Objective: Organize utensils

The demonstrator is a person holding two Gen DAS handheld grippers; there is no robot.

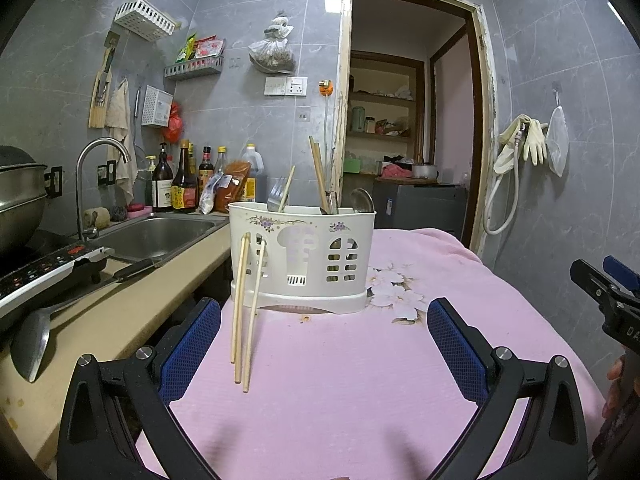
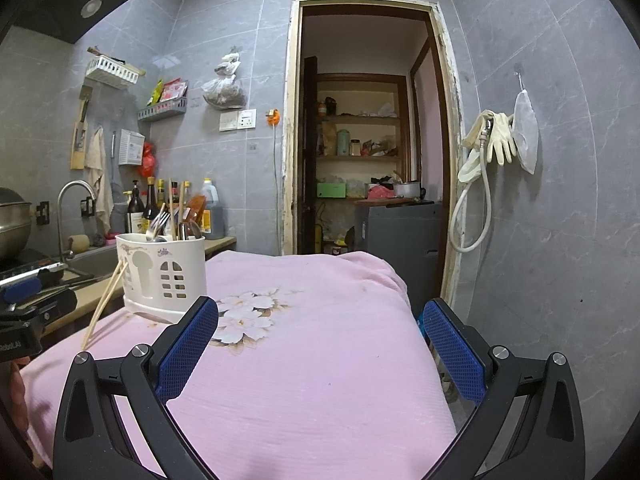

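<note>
On the pink cloth (image 1: pixel 340 360), a white caddy (image 1: pixel 302 258) beside the sink (image 1: pixel 156 236)

We see a white utensil holder (image 1: pixel 303 256) with a purple floral print along its top edge and arched window cutouts, standing on a pink cloth (image 1: pixel 344 380) printed with white blossoms. Both the left gripper (image 1: pixel 324 354) and right gripper (image 2: pixel 320 350) are black with blue mesh-textured pads (image 1: pixel 456 350), and the two chopsticks (image 1: pixel 246 312) leaning on the holder are pale wood. Walls (image 2: pixel 560 220) are grey marbled tile; the bench (image 1: pixel 120 312) beside the cloth is beige.
</note>
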